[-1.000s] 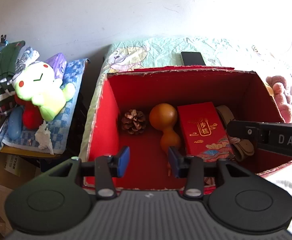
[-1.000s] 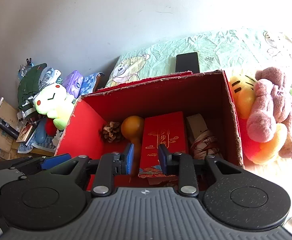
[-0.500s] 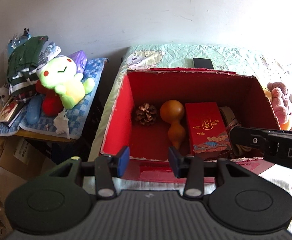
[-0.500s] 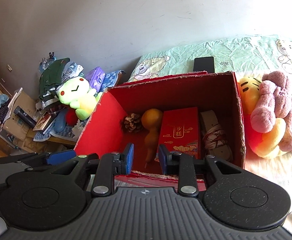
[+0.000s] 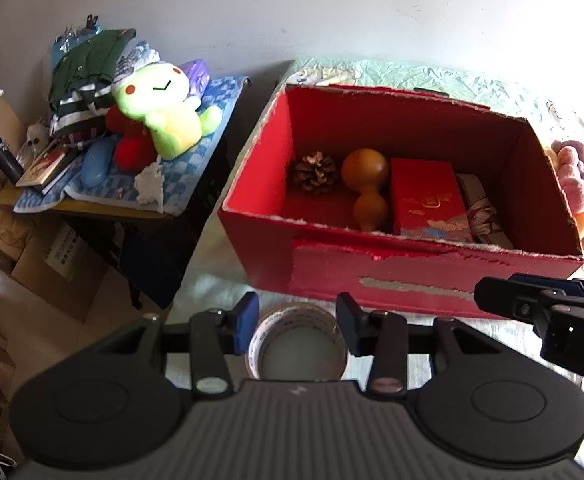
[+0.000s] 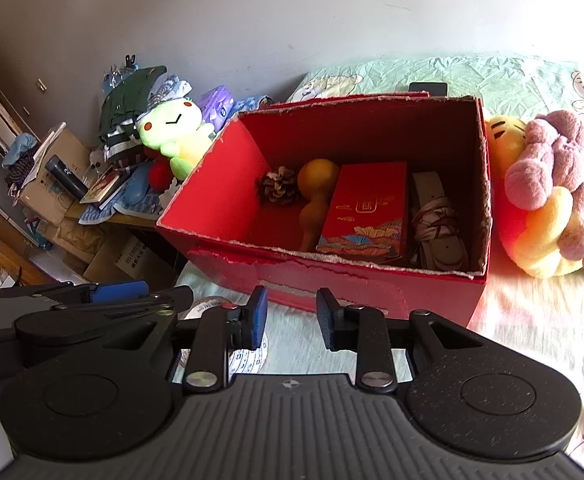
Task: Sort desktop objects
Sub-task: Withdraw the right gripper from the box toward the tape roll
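Open red cardboard box [image 5: 432, 276] on the bed w/ pale green sheet [image 6: 532, 320] already holds a brown pine cone [image 5: 315, 171], orange gourd [image 5: 364, 190], red printed gift packet [image 5: 428, 196] & a coiled white strap [image 6: 438, 224], so sorting looks mostly done. Left out: clear roll of packing tape [image 5: 296, 340], lying flat just in front of the box. Left gripper [image 5: 298, 320] hangs above it, jaws released & straddling the roll, empty. Right gripper [image 6: 292, 314] alongside, jaws parted, nothing held. Tape prob. next.
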A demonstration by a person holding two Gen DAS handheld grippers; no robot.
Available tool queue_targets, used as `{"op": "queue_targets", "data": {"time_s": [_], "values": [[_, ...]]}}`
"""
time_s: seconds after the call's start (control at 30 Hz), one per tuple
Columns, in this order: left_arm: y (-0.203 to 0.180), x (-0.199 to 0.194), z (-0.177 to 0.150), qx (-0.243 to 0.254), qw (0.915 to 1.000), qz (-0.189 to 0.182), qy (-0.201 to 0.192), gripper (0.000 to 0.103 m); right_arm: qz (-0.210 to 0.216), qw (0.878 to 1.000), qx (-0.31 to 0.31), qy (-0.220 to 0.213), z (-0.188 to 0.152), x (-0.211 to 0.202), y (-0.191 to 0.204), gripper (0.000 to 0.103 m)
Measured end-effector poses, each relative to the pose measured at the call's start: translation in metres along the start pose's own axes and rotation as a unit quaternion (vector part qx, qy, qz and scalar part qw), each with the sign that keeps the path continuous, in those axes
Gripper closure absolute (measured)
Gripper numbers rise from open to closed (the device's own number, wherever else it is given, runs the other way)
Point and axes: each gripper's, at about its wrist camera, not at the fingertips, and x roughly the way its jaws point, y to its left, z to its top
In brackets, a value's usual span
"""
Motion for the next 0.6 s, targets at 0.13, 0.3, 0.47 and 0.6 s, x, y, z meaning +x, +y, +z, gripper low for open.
{"op": "queue_targets", "data": {"time_s": [0.13,0.3,0.47,0.6], "values": [[0.013,0.01,-0.014,-0.014,0.9996,0.019,0.015,0.058,0.001,1.0,-0.004,0.02,-0.008,0.01,0.002,0.073],[0.035,0.029,-0.03,-0.043,0.9975,0.024,0.05,0.06,0.006,0.999,-0.004,0.043,-0.013,0.027,0.006,0.073],[0.047,0.049,-0.037,-0.063,0.9952,0.004,0.074,0.06,0.015,0.998,-0.009,0.063,-0.015,0.049,0.013,0.072],[0.049,0.062,-0.038,-0.067,0.9939,-0.015,0.086,0.061,0.024,0.997,-0.011,0.079,-0.015,0.066,0.018,0.07]]}}
